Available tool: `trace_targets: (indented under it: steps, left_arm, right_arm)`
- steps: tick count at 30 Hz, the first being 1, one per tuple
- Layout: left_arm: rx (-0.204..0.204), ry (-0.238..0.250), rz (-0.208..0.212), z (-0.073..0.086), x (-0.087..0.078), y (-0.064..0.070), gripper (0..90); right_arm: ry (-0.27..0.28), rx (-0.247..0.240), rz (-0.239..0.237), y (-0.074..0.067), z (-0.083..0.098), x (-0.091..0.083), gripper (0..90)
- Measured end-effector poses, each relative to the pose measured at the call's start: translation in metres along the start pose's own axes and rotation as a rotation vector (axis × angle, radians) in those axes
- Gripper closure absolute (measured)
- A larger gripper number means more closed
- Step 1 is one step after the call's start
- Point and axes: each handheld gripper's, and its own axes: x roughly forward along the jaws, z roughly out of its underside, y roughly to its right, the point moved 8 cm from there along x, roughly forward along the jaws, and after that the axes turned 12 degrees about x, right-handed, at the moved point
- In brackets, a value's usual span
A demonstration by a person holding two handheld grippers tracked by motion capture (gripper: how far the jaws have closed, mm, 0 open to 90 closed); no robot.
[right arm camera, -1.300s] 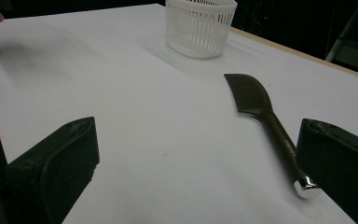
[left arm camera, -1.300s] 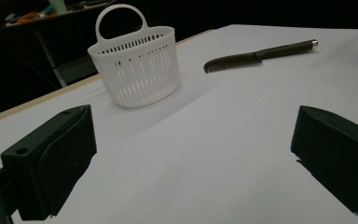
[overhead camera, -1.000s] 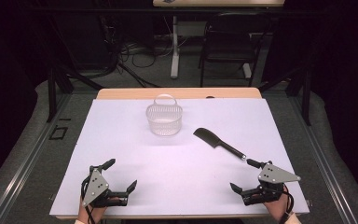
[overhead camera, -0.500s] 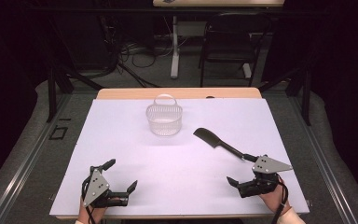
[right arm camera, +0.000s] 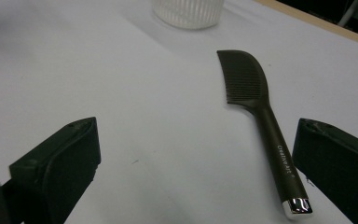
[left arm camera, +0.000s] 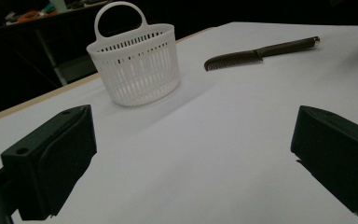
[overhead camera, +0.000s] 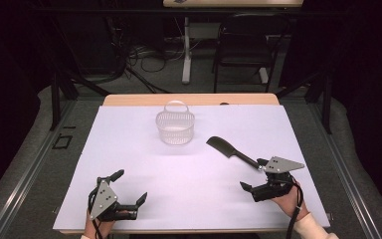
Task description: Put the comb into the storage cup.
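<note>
A white-topped desk (overhead camera: 129,149) with a wooden strip along its far edge is carrying two things. A white slatted basket (overhead camera: 175,127) is standing upright near the far middle, and a dark comb (overhead camera: 231,151) is lying flat, well apart, on its right side.

You are in a lab or recording studio: your white-covered wooden bench (overhead camera: 129,149) stands on grey carpet (overhead camera: 25,149), ringed by black curtains (overhead camera: 363,74), with loose black cables (overhead camera: 149,55), a black chair (overhead camera: 241,50) and stand legs behind it.
</note>
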Motion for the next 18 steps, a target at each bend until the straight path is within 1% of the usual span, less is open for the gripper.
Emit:
trace_targets:
  steps: [1,3,4,9,12,13,14,16,18]
  left_arm:
    - [0.001,0.0,0.001,0.0,0.001,0.0,0.3]
    - [0.001,0.0,0.004,0.0,0.001,0.001,0.3]
    - [0.0,0.0,0.004,0.0,0.002,0.001,0.3]
    - [-0.004,0.002,0.0,0.0,0.001,0.0,0.3]
    - [-0.004,0.001,0.0,0.0,0.001,0.001,0.3]
    - [-0.004,0.001,0.0,0.0,0.001,0.001,0.3]
    - [-0.006,0.002,-0.001,0.0,0.001,0.002,0.3]
    - [-0.004,-0.001,-0.006,0.0,0.001,0.002,0.3]
    - [-0.012,-0.003,-0.013,0.0,0.0,0.001,0.3]
  right_arm:
    - [-0.013,-0.002,0.004,0.0,0.0,0.002,0.3]
    - [-0.033,-0.004,-0.005,0.001,0.0,0.004,0.1]
    - [-0.038,-0.003,0.0,0.001,-0.001,0.005,0.1]
    - [-0.063,-0.005,-0.002,0.003,-0.004,0.007,0.0]
    - [-0.096,-0.007,0.006,0.005,-0.007,0.012,0.0]
    - [-0.096,-0.007,0.006,0.005,-0.007,0.012,0.0]
    - [-0.112,-0.009,0.009,0.005,-0.01,0.014,0.0]
    - [-0.123,-0.018,0.013,0.006,-0.014,0.016,0.0]
    - [-0.13,-0.022,0.01,0.006,-0.017,0.018,0.0]
